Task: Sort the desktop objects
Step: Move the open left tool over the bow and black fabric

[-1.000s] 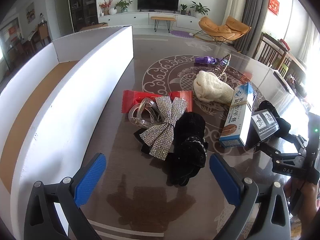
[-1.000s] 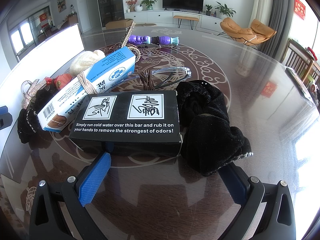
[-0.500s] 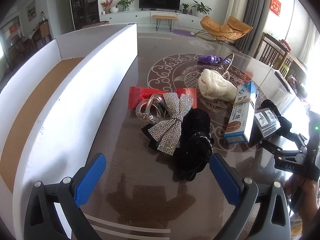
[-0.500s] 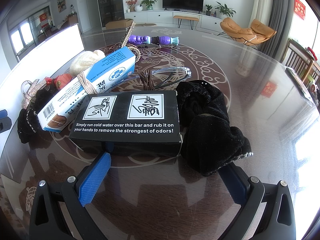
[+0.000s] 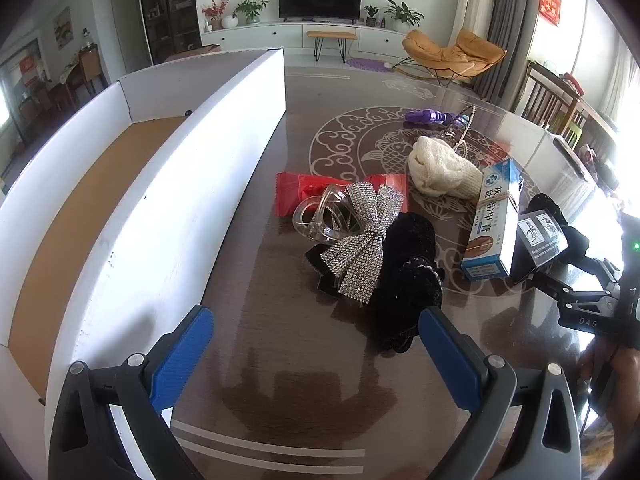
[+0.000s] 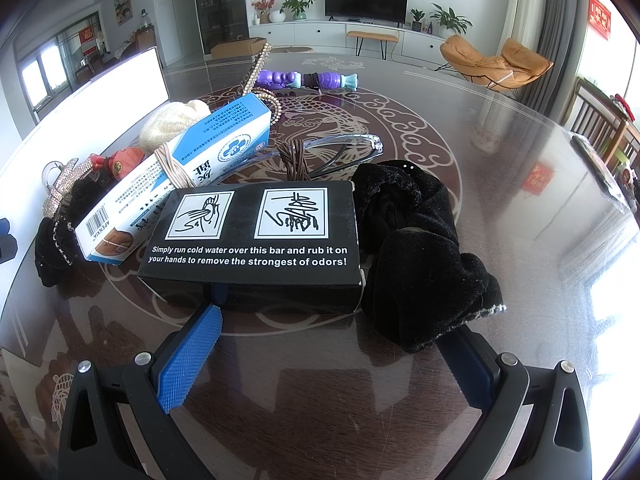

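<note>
two velvety scrunchies (image 6: 416, 248), boxy black carton (image 6: 256, 240), glittery bow (image 5: 360, 248)

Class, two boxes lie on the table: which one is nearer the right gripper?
The black box printed with white hand-washing pictures lies just ahead of the open right gripper. The blue-and-white box, bound with a beige band, lies further off to the left.

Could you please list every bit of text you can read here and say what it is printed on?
"Simply run cold water over this bar and rub it on your hands to remove the strongest of odors!": black box.
"APENXIA": blue-and-white carton; other print unreadable.
"DAS": right gripper.
</note>
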A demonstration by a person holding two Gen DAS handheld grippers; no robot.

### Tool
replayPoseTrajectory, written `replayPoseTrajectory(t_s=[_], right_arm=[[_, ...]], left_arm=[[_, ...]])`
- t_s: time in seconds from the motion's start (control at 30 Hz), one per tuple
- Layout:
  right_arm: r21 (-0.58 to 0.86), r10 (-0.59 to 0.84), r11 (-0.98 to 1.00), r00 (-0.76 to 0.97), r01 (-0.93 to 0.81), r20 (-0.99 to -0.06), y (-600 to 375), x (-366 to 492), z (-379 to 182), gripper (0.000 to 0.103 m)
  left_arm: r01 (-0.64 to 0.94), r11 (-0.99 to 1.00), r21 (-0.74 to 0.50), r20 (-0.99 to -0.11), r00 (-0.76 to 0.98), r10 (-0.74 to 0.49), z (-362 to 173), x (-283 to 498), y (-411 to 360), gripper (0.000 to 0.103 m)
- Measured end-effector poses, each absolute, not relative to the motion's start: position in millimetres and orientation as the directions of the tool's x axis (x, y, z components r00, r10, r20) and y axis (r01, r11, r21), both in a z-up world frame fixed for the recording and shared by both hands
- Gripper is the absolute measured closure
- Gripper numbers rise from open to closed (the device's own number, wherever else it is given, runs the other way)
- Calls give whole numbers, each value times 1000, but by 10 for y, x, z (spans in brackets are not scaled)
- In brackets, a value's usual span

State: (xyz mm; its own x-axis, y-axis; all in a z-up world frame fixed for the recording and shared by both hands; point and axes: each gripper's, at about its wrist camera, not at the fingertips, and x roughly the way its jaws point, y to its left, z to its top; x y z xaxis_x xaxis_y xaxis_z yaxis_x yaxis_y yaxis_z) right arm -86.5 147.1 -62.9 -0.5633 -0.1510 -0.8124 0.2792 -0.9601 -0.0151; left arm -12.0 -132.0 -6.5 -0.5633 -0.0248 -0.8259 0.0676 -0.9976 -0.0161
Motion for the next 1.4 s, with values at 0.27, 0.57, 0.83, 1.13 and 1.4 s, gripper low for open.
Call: replayPoseTrajectory(t_s=[0.27, 0.57, 0.83, 1.13, 1.4], right_arm=[[-15, -151, -960, -563, 279, -812, 1467, -867, -629, 0], [-15, -151, -960, -563, 279, -812, 1466, -867, -629, 0], [-14, -152, -960, -563, 279, -812, 1471, -862, -627, 0], [-15, -151, -960, -563, 279, -812, 1464, -867, -628, 0], [-15, -151, -960, -563, 279, -812, 1465, -864, -626, 0]], left_arm=[[39, -999, -30, -806, -592, 2, -4, -349, -1112, 0], [-55, -998, -22, -837, -544, 49, -233, -540, -740, 0], [-136, -985, -104, -846, -509, 160, -349, -597, -526, 0], [-217, -969, -114, -844, -493, 210, -248, -456, -427, 0], [-149, -986, -71, -804, -576, 145, 143, -350, -790, 0]])
